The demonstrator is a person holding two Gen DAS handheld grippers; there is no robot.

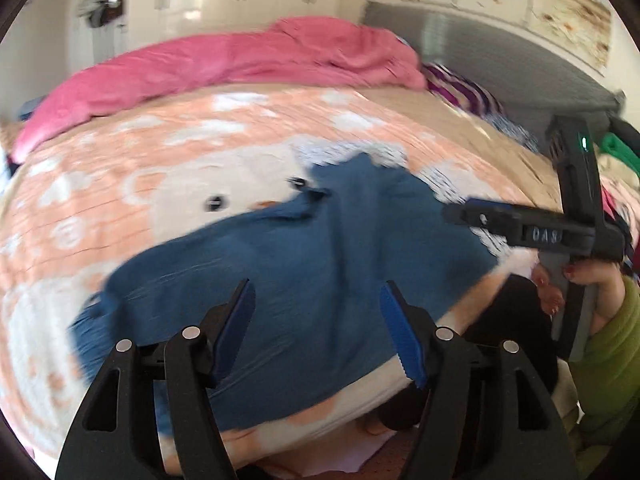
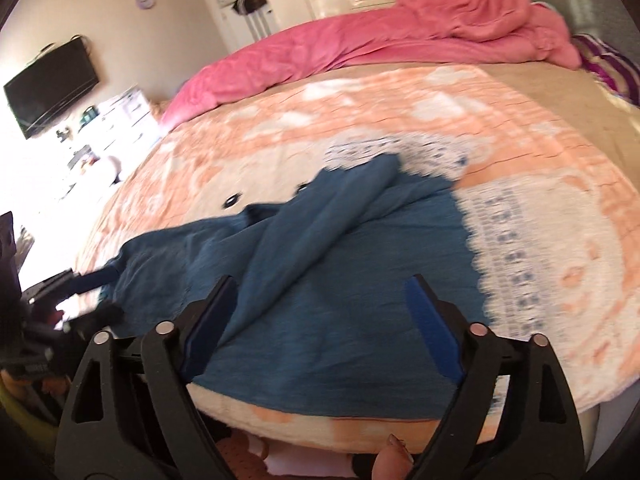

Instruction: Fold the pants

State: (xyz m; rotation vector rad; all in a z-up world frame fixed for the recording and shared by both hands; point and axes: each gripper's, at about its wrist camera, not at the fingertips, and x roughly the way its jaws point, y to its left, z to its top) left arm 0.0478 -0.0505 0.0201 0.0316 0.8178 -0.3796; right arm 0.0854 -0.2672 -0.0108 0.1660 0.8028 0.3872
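The blue pants (image 1: 280, 264) lie spread on the peach blanket (image 1: 120, 184) near the bed's front edge, with one leg folded across the other (image 2: 320, 216). My left gripper (image 1: 317, 292) hovers over the pants, open, with nothing between its blue pads. My right gripper (image 2: 322, 284) also stands open above the cloth, jaws wide and empty. In the left wrist view the right gripper (image 1: 464, 213) shows side-on at the right, held by a hand (image 1: 592, 276) in a green sleeve. The left gripper (image 2: 94, 294) shows blurred at the pants' left end in the right wrist view.
A pink duvet (image 1: 224, 64) is heaped along the far side of the bed. A grey headboard (image 1: 500, 52) and striped pillow (image 1: 460, 88) are at the right. A wall TV (image 2: 52, 84) and a cluttered dresser (image 2: 120, 116) stand to the left.
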